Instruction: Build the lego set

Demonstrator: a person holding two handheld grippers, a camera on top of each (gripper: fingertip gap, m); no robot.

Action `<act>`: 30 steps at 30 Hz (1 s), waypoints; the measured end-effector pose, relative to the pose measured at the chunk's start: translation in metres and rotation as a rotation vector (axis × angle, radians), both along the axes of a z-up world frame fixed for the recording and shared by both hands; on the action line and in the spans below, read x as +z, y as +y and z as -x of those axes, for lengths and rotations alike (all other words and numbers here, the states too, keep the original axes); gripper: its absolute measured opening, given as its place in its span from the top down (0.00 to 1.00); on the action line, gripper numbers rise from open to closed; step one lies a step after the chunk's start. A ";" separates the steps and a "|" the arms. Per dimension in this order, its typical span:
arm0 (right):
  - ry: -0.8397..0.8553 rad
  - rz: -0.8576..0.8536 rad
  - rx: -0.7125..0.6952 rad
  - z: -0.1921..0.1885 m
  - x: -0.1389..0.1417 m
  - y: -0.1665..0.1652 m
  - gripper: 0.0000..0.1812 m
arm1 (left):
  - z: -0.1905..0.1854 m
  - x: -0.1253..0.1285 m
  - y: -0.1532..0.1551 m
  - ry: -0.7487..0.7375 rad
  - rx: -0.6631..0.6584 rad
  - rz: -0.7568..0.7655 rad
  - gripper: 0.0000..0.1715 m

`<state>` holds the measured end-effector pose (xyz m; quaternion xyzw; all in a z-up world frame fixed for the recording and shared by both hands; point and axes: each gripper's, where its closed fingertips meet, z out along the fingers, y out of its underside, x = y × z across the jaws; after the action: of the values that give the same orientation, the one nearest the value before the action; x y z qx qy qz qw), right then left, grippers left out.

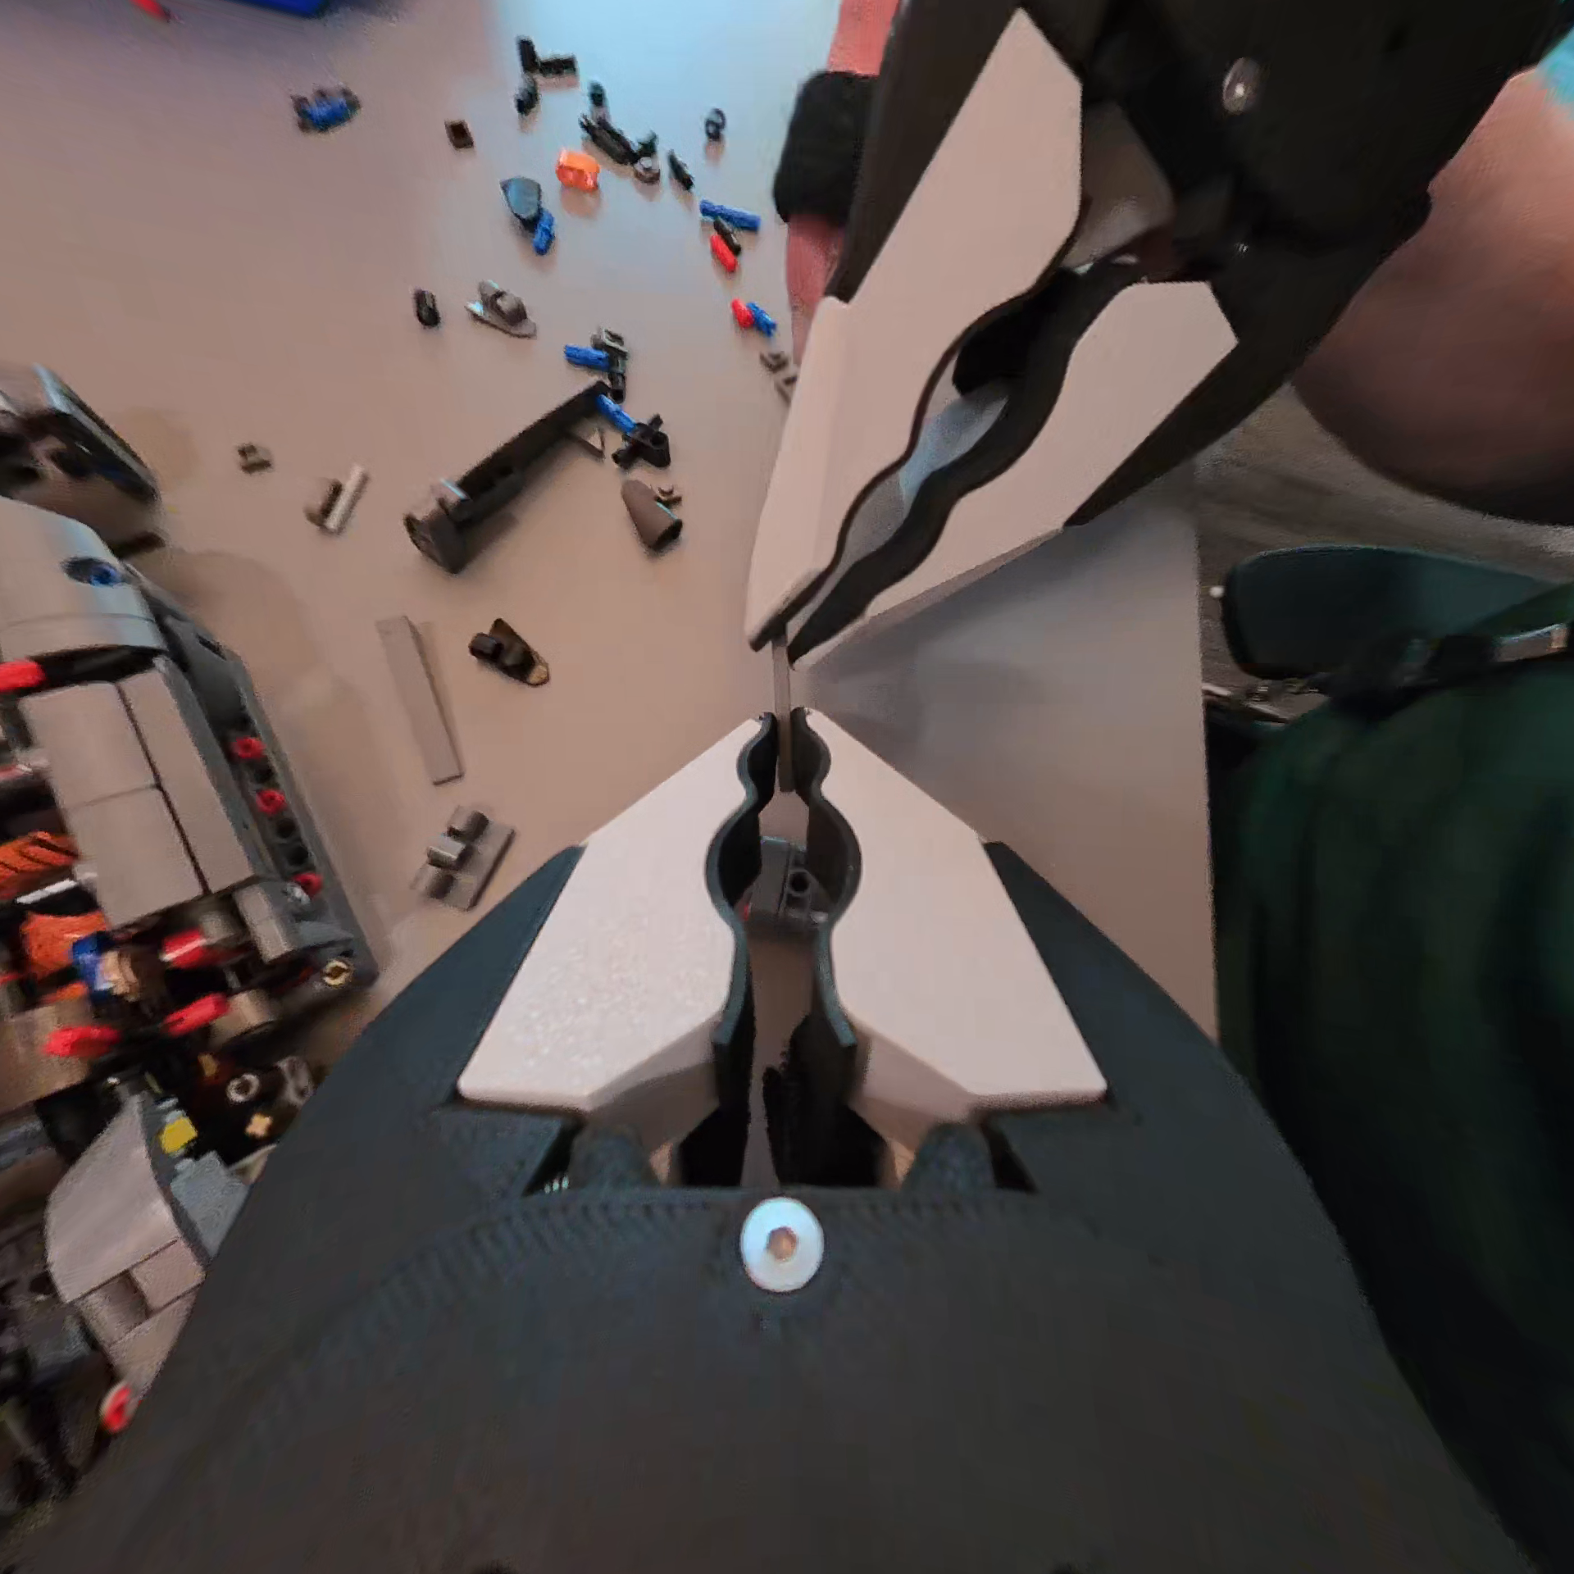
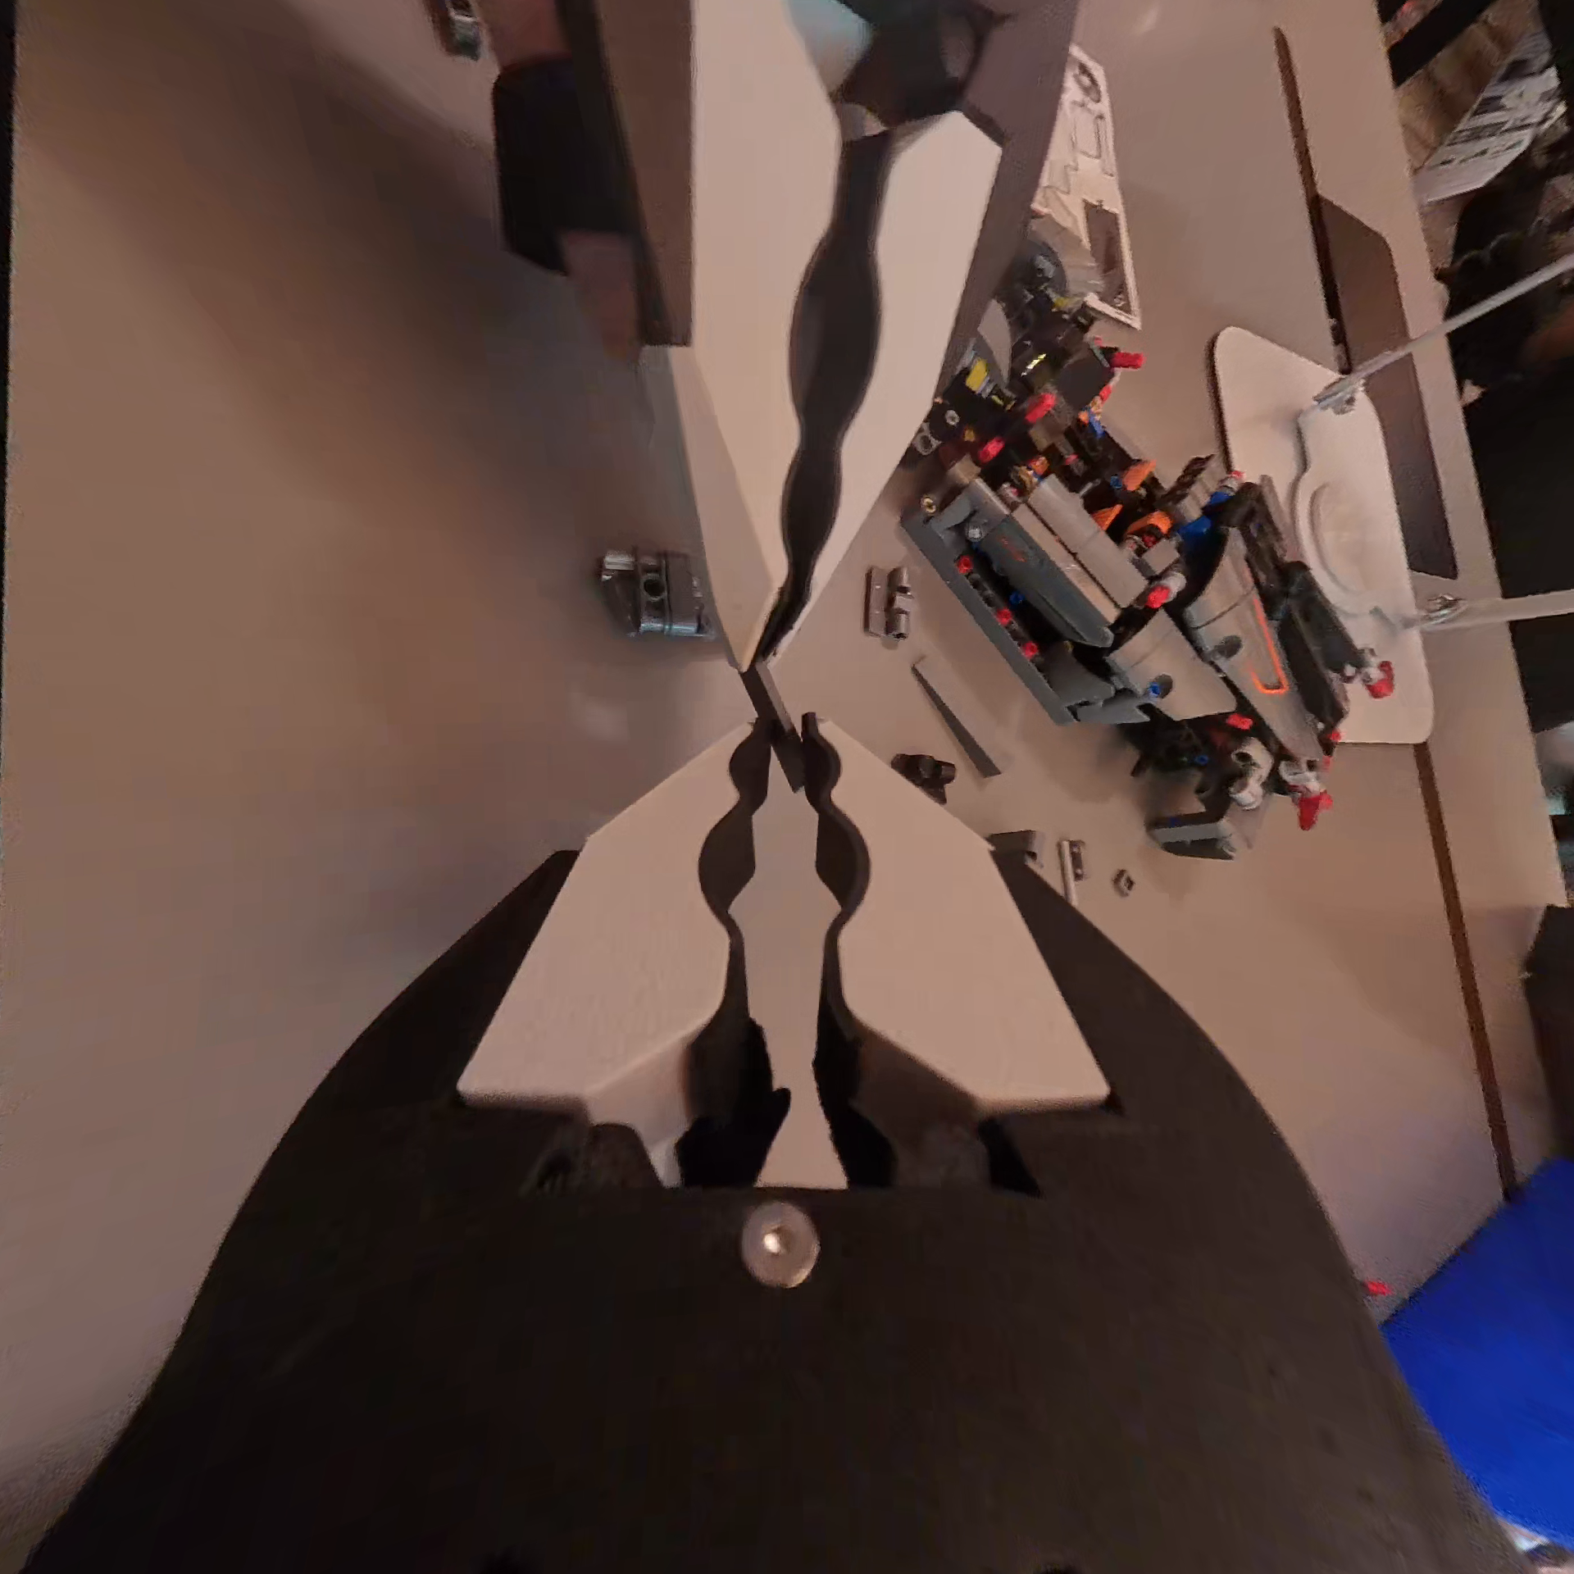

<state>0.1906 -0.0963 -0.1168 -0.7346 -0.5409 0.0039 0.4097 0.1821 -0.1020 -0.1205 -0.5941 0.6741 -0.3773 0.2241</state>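
Note:
A small thin grey flat piece (image 1: 782, 692) hangs in the air between my two grippers, which meet tip to tip above the table. My left gripper (image 1: 781, 734) is shut on its near end. My right gripper (image 1: 771, 645) comes in from the upper right and is shut on its far end. In the right wrist view the same piece (image 2: 771, 694) sits slanted between my right gripper's (image 2: 781, 731) tips, and the left gripper (image 2: 761, 654) reaches down from above. The part-built grey and black model (image 1: 162, 818) with red pins stands at the left, and shows too in the right wrist view (image 2: 1133, 588).
Loose pieces lie scattered on the table: a long black beam (image 1: 511, 473), a grey flat tile (image 1: 422, 698), blue and red pins (image 1: 728, 213), a grey block (image 2: 656, 592) below the grippers. A booklet (image 2: 1094, 187), a white stand plate (image 2: 1260, 409) and a blue object (image 2: 1490, 1363) lie to the right. Both grippers' tips are close together, under 4 cm apart. Left tips and right tips are each some 10 cm from the grey flat tile (image 1: 422, 698). Look for it in the right wrist view (image 2: 958, 714) too.

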 end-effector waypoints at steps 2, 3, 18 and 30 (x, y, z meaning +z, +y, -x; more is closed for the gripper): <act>0.039 0.037 -0.027 0.000 -0.002 0.001 0.99 | 0.001 0.004 0.003 -0.022 0.024 0.082 0.99; 0.090 0.070 -0.037 0.002 -0.001 0.000 0.99 | 0.001 0.007 0.004 -0.041 0.029 0.109 0.99; 0.318 -0.056 -0.105 0.004 0.033 0.005 0.90 | 0.005 0.028 0.006 -0.189 0.099 0.358 1.00; 0.196 -0.100 -0.143 0.008 0.023 0.004 0.97 | 0.005 0.037 0.002 -0.233 0.111 0.468 0.93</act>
<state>0.1830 -0.0925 -0.0939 -0.7459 -0.4441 0.0195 0.4960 0.1772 -0.0996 -0.0834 -0.6186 0.5046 -0.5757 0.1770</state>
